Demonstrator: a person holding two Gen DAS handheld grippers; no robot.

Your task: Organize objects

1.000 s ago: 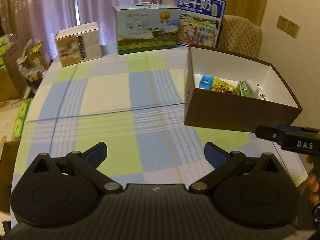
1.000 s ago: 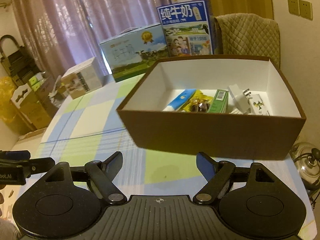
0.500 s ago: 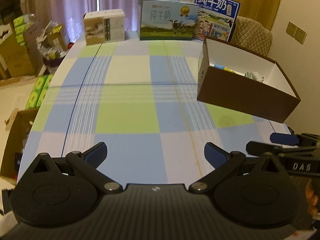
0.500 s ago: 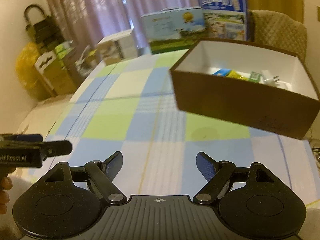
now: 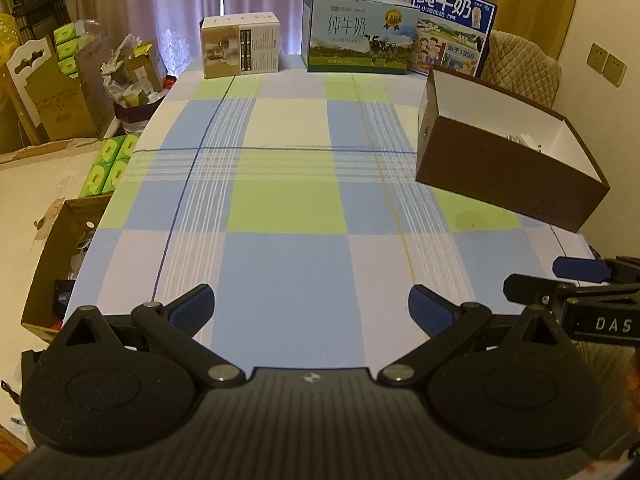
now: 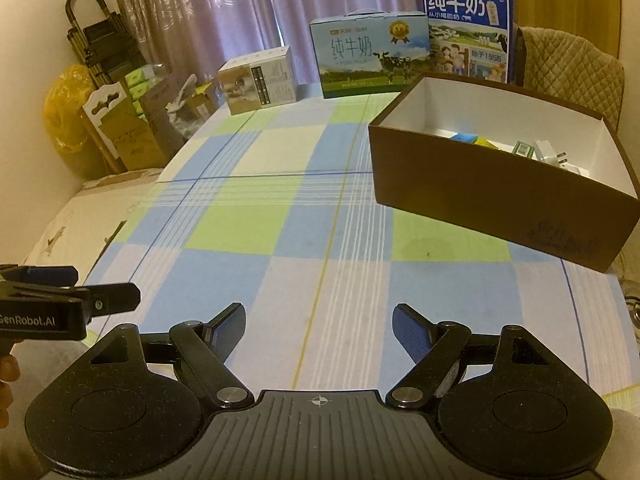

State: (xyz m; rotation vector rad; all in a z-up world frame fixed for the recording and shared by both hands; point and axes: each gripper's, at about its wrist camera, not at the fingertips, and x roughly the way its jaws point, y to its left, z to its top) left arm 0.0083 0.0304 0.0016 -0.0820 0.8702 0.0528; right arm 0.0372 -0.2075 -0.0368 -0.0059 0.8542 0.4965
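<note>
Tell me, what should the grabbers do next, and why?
Probably just rest. Both the left gripper and right gripper are open and empty, the small things sit inside the brown box, and the checked tablecloth shows nothing loose to gather.

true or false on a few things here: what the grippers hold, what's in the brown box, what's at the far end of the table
1. Both grippers are open and hold nothing. True: left gripper, right gripper.
2. The brown box is empty. False: it holds small packets and a white plug.
3. Three cartons stand at the table's far end. True, among them the beige carton.
4. A cup sits on the checked tablecloth. False: none shows.
</note>
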